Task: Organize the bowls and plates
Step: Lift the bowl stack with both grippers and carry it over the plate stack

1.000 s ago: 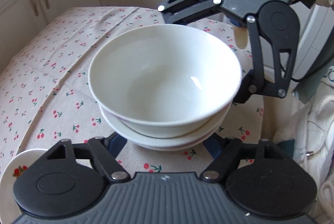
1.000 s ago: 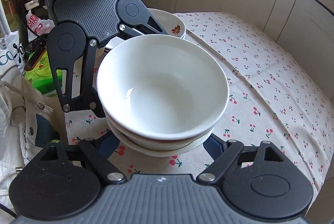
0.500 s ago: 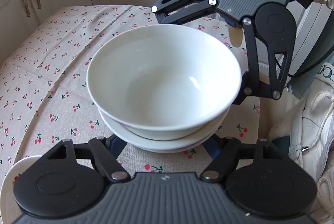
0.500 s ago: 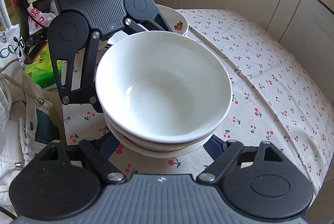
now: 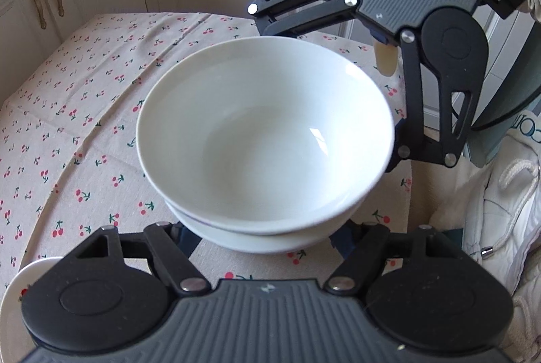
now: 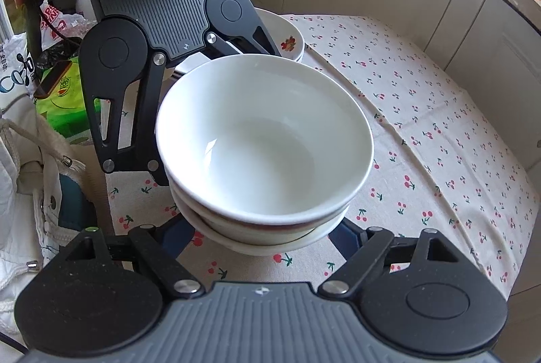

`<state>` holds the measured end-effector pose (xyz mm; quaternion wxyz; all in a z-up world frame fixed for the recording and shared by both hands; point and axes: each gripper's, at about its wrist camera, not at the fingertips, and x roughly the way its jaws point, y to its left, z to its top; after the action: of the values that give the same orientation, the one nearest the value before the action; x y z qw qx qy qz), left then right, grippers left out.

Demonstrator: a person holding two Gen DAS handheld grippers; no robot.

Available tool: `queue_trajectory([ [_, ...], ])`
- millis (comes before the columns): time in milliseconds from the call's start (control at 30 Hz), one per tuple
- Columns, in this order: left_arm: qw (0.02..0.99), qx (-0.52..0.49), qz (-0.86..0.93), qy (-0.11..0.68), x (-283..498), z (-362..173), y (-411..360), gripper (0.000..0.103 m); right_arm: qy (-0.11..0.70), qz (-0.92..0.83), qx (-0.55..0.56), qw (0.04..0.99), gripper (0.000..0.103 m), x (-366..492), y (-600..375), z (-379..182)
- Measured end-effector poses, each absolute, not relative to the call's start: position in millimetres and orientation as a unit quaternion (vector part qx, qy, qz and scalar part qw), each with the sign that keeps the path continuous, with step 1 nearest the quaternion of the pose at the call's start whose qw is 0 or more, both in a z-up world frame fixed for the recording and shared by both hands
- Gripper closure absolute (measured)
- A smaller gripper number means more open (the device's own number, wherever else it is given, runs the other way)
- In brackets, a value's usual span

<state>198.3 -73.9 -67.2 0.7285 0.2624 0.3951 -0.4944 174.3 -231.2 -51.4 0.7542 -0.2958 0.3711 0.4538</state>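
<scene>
White glazed bowls, nested in a stack (image 5: 265, 139), hang above the cherry-print cloth on the desk (image 5: 84, 112), a little farther along it than a second ago. The left gripper (image 5: 267, 232) and right gripper (image 6: 260, 236) each spread wide around opposite sides of the stack, cradling it between them. The top bowl's hollow holds nothing. A flower-painted white bowl (image 6: 287, 38) sits behind on the cloth.
</scene>
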Motion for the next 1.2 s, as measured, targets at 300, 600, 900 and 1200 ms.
queue_trajectory([
  [300,0.723,0.274,-0.497,0.394,196.7,-63.6,-78.8,0.027,0.378,0.451,-0.285,0.756,0.014,171.4,-237.6,-49.0],
  [600,0.717,0.285,-0.499,0.395,197.2,-65.2,-81.9,0.028,0.389,0.45,-0.266,0.759,0.014,170.6,-242.3,-53.1],
  [900,0.722,0.289,-0.494,0.388,189.7,-47.3,-76.0,0.028,0.381,0.447,-0.271,0.763,0.014,167.5,-238.9,-39.3],
  [1200,0.746,0.278,-0.473,0.377,177.5,-28.9,-41.8,0.028,0.366,0.458,-0.293,0.755,0.014,165.2,-209.8,-18.3],
])
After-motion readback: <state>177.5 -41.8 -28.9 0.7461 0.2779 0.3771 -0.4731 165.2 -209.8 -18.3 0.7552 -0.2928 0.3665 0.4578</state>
